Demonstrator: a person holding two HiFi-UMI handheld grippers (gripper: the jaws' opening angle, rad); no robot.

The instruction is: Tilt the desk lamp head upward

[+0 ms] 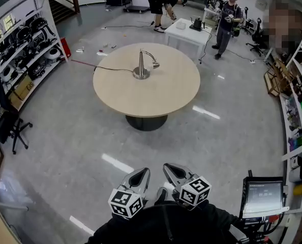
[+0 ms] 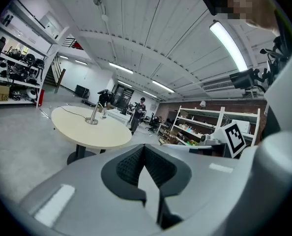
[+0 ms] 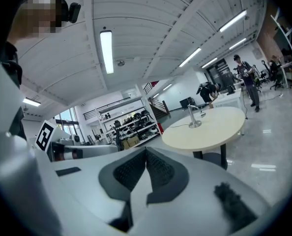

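The room is a big workshop with a shiny grey floor (image 1: 64,136). A round counter (image 1: 156,103) stands in the middle of it. The lamp (image 1: 141,69) stands on the counter, a bit back from the middle of the top. Its post goes straight up. The neck bends over to the right of the post, and the lamp head (image 1: 155,64) hangs there, facing down. A thin cord (image 1: 110,68) runs from the lamp's foot off the left edge of the counter.

My two tools sit side by side, well apart from the lamp. The left tool (image 1: 142,173) is pressed together with nothing in it. The right tool (image 1: 169,168) is pressed together too, and empty. Both point toward the lamp, which lies straight ahead of me.

I think neither hand is much nearer. The head sits on the right side of the post, though, so I judge the right tool has the easier way in to push it up from below. The left one could steady the foot.

Between me and the lamp there is only bare floor, then the near edge of the counter. The top around the lamp is bare, so there is room to reach in. A white table (image 1: 189,33) and a standing person (image 1: 228,19) are well behind the lamp. Shelves (image 1: 24,50) are far off to its left.
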